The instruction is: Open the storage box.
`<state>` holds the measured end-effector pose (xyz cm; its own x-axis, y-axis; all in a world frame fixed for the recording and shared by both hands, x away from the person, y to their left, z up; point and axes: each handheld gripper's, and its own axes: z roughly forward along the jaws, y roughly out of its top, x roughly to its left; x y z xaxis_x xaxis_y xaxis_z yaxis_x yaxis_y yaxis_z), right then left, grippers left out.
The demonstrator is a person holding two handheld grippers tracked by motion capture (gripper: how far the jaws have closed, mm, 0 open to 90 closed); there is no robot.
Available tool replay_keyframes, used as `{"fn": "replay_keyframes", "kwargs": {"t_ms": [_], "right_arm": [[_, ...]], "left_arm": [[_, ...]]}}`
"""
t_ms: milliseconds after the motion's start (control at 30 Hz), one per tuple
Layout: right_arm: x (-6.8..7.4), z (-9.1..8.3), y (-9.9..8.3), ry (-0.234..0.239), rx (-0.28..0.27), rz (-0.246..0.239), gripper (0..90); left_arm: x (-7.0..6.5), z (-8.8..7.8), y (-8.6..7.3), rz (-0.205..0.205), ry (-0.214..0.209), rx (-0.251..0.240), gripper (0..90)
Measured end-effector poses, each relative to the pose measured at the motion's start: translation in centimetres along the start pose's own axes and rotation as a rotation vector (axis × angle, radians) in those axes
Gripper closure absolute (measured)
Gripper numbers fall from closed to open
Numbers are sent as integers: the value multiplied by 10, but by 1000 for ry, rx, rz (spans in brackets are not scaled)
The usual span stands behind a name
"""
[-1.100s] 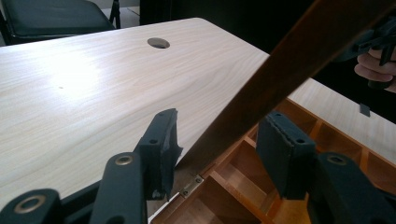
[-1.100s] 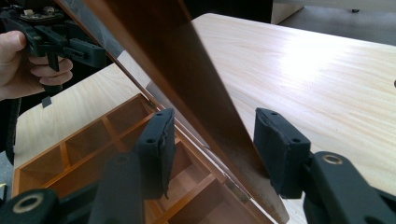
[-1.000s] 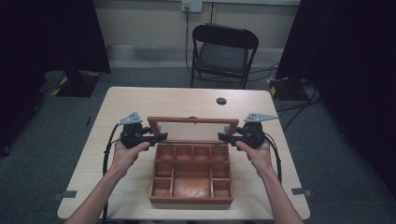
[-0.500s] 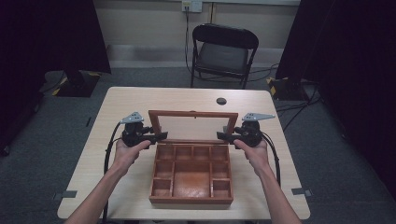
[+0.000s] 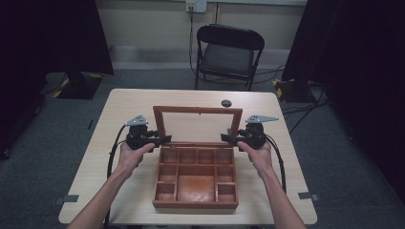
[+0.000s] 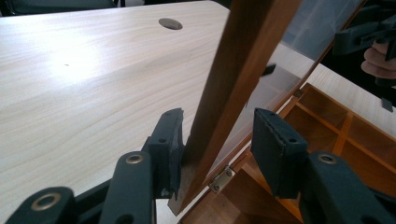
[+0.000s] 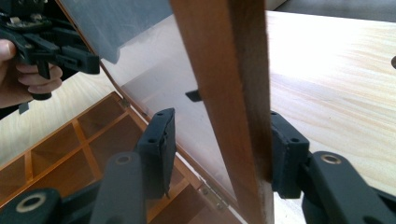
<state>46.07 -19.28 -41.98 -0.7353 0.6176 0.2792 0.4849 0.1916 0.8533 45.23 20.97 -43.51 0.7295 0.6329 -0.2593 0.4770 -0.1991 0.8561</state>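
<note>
Pale wood table (image 5: 119, 124) | grey carpet, black chair (image 5: 228, 52) | both grippers wide, straddling box lid (image 5: 198, 125)

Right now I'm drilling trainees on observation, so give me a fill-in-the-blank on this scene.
1. The lid of the wooden box is ____.
2. Beyond the table stands a black ____.
3. The left gripper straddles the lid's ____ frame.

Missing: open; chair; wooden

A studio-like lab: black curtains (image 5: 52, 33), grey carpet (image 5: 43, 138), taped cables (image 5: 296, 90), a folding chair (image 5: 227, 52).
</note>
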Motion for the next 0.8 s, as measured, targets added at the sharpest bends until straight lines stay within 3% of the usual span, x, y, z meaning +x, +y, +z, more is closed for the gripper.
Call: {"fn": "replay_keyframes", "kwargs": {"t_ms": [800], "right_arm": [[-15,13,-5,-46,-18,25,529]], "left_arm": [[10,10,-5,-35,29,21,565]]}}
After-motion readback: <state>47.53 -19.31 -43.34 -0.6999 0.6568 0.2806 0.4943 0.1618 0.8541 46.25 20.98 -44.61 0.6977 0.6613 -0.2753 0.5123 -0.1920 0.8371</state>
